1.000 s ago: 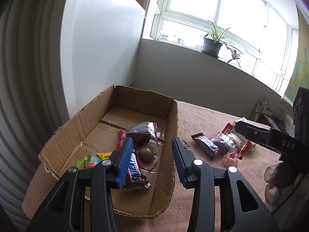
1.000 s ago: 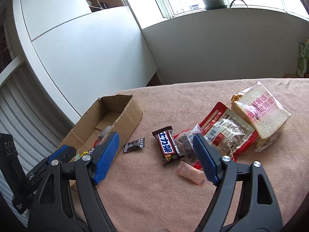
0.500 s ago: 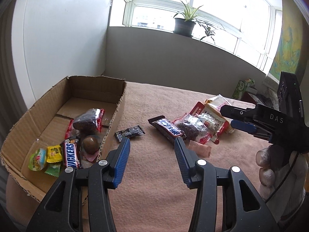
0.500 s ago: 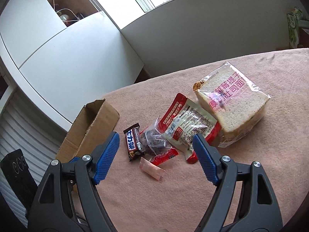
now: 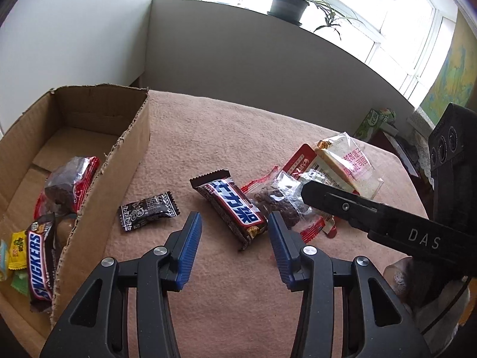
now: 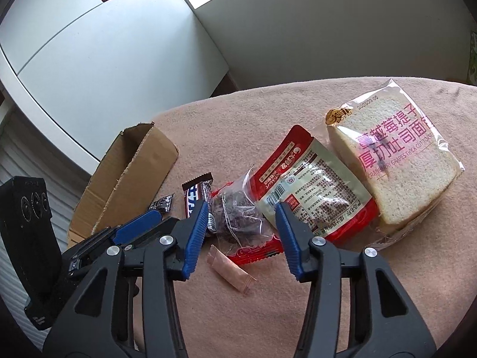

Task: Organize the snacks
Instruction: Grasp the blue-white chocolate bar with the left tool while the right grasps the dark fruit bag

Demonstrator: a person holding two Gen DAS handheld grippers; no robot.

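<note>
Two black claws with blue pads are seen over a counter covered in pinkish-tan cloth. The left claw is held wide open with nothing gripped; just ahead of its gap a chocolate bar in a brown, blue and red wrapper lies flat. A small black candy wrapper lies ahead to the left of its left pad. Further left stands an open cardboard box, in which a Snickers bar, a dark red-sealed packet and small yellow and green sweets are seen.

The right claw is likewise spread wide and empty. Between its pads and just ahead lies a clear bag of dark dried fruit; a small pink sachet lies below the gap. Ahead to the right a red-and-white pouch rests against a bag of sliced bread.
</note>
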